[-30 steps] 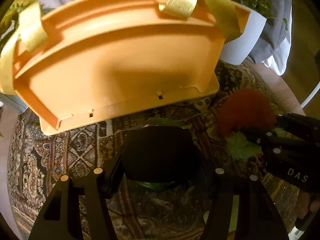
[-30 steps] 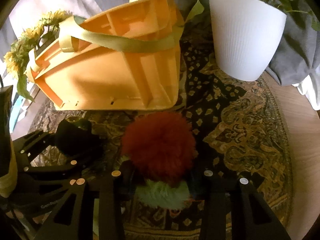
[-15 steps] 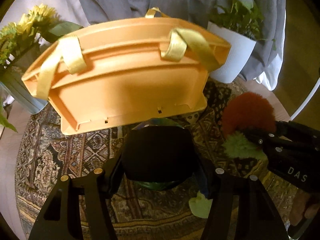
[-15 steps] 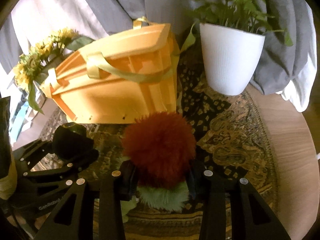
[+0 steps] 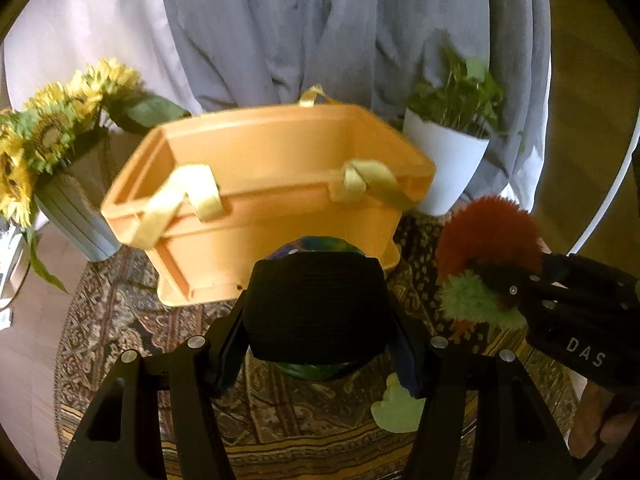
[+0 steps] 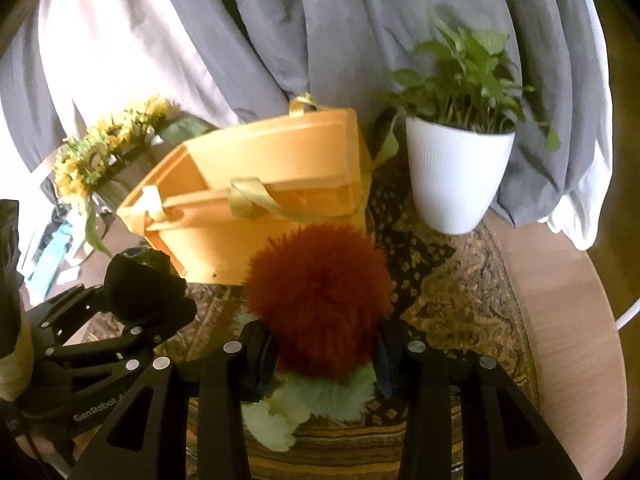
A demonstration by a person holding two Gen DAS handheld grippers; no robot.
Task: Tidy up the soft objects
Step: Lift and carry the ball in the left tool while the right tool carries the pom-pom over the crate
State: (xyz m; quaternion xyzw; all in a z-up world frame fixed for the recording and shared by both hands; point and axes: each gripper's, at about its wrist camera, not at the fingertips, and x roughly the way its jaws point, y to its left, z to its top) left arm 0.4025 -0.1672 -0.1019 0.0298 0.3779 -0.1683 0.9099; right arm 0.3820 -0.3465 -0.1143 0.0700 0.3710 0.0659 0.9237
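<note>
Carrying two soft objects toward the orange basket (image 5: pixel 280 184), one in each hand-held gripper.

Left hand-held gripper (image 5: pixel 316 356) is clamped on a dark soft object (image 5: pixel 316 308); right hand-held gripper (image 6: pixel 320 360) is clamped on a red and green plush toy (image 6: pixel 320 296). Both loads hang clear of the patterned cloth (image 6: pixel 448 300) on the bench (image 6: pixel 560 320), just short of the basket's near wall. Beyond stand sunflowers (image 5: pixel 48 136) and a potted plant (image 6: pixel 456 176). Next move, by judgement: advance over the rim, avoid the handle straps (image 5: pixel 180 200), then part the jaws.

Round wooden table (image 6: pixel 560 320), patterned rug (image 5: pixel 120 340), orange basket (image 5: pixel 280 208), white plant pot (image 6: pixel 456 184), sunflower vase (image 5: pixel 76 216)
</note>
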